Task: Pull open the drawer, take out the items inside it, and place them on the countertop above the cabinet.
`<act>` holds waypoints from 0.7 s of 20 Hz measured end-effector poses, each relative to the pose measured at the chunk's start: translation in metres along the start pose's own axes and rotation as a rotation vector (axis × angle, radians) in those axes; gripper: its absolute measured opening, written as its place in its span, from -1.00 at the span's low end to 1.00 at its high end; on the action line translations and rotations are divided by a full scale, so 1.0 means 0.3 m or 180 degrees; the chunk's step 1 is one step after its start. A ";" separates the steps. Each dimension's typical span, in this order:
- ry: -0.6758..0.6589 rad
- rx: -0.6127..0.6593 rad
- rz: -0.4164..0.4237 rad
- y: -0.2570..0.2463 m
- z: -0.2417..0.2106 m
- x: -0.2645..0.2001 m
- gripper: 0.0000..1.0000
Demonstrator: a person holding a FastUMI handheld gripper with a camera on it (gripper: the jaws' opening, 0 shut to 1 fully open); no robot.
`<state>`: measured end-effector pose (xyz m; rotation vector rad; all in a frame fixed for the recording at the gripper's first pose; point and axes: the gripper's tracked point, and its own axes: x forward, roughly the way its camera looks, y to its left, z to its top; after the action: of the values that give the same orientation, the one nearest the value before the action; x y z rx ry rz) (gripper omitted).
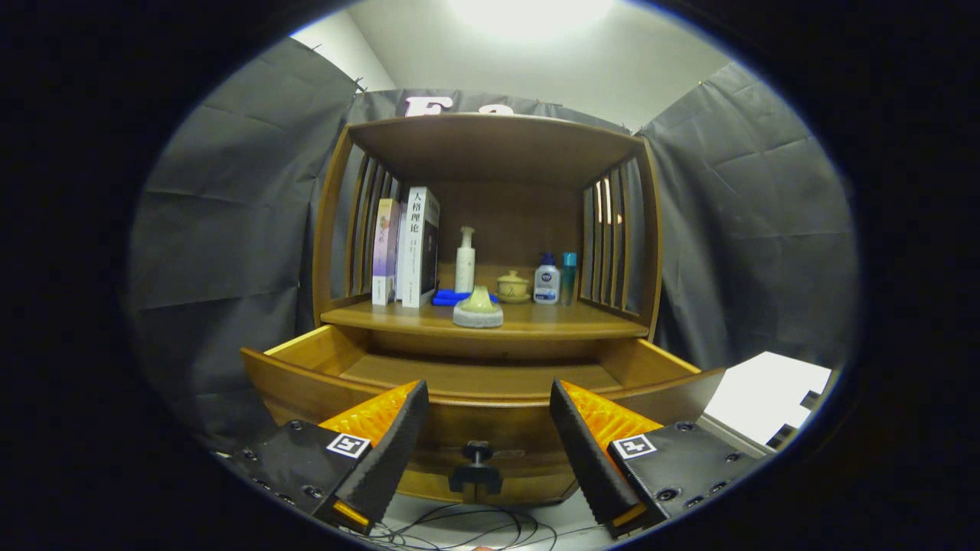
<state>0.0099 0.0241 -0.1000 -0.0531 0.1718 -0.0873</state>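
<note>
Wood cabinet (490,145): brown, with slatted sides.
Drawer (482,413): pulled out, just ahead of the fingers; its inside looks bare, though the front part is hidden.
Knob (476,467): dark, on the drawer front, between the two fingers.
Gripper (488,417): jaws wide apart, holding nothing.
Countertop (536,325): holds books (406,249), a pump bottle (465,260), a blue cloth (448,297), a small lidded pot (512,286), two more bottles (556,279).
Round lump (478,308): near the front edge of the countertop.

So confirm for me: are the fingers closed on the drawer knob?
No. The fingers stand apart and hold nothing, with the knob on the open drawer front untouched in the gap between them.
</note>
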 end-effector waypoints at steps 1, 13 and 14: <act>0.0014 0.0026 0.0007 0.004 -0.015 0.000 0.98; 0.0293 0.0029 0.0039 0.038 -0.182 0.068 0.98; 0.0321 0.0009 0.0044 0.037 -0.192 0.081 0.98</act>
<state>0.0247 0.0303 -0.1615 -0.0447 0.2729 -0.0765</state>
